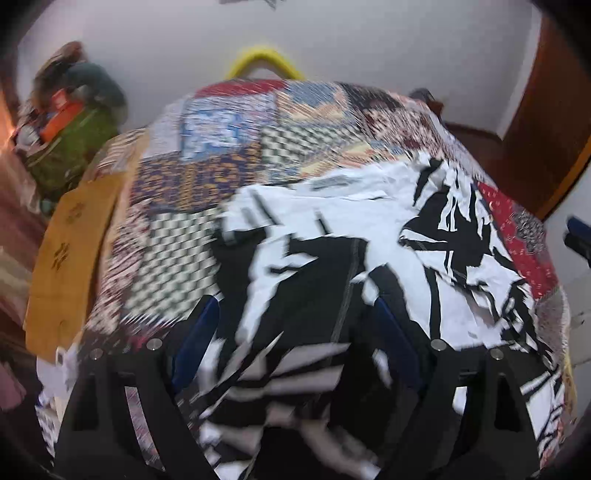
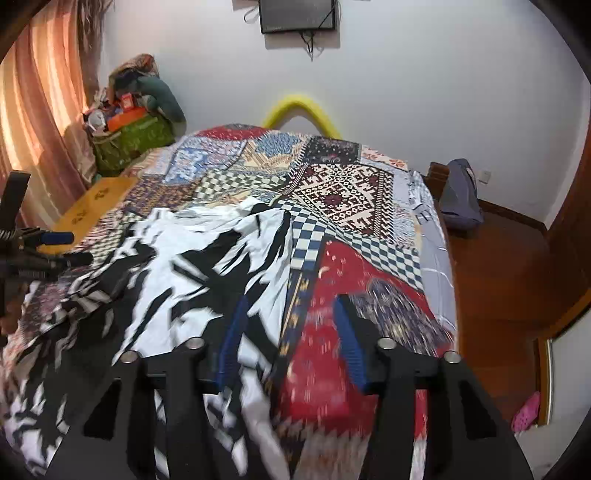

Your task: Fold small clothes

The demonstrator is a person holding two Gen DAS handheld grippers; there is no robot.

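Note:
A black-and-white patterned garment lies spread and rumpled on a patchwork bedspread. My left gripper is open and hovers over the garment's near part, with cloth seen between its blue-padded fingers. In the right wrist view the garment lies to the left, and my right gripper is open over its right edge, where it meets the red patch of the bedspread. The left gripper also shows at the left edge of that view. Both views are motion-blurred near the fingers.
A yellow headboard loop stands at the bed's far end. A green bag with clutter and a wooden board are at the left. A grey backpack lies on the wooden floor at the right, and a screen hangs on the wall.

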